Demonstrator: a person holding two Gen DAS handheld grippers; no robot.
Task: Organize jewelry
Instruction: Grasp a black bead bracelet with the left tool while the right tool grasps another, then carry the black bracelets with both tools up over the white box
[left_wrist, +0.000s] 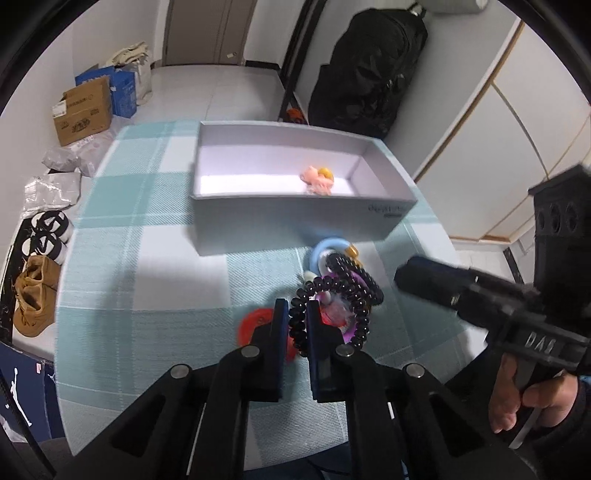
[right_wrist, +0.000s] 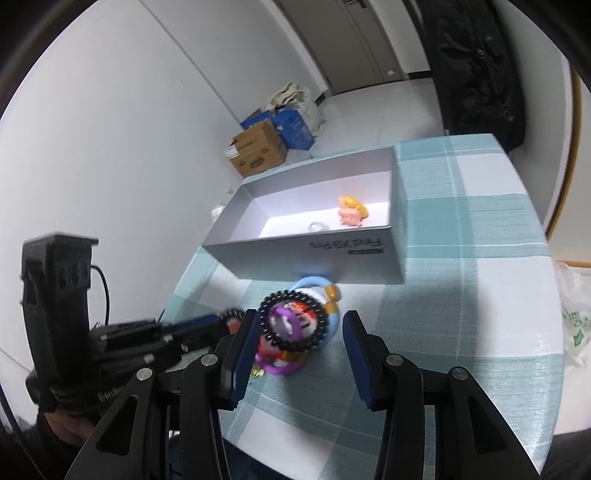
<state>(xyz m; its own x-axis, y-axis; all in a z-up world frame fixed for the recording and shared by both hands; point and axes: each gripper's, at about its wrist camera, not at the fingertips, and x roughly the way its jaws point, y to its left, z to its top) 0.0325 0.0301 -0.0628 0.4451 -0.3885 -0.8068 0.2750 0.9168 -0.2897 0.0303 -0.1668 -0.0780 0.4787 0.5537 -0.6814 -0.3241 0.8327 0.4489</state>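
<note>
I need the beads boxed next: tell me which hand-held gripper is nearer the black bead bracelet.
Left. The left hand-held gripper is shut on the black bead bracelet; the right hand-held gripper is open beside it.

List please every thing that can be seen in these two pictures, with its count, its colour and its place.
box: one, grey, open, far side of the table
figure: one, pink with yellow, inside the box near its right end
bead bracelet: black, in the pile before the box; count unclear
blue ring: one, light blue, in the pile, nearest the box
purple ring: one, in the pile under the beads
red disc: one, left of the pile
tablecloth: one, teal and white check
cardboard box: one, brown, on the floor
black bag: one, by the wall
left gripper: jaws shut on bead bracelet
right gripper: jaws open, over the pile
</note>
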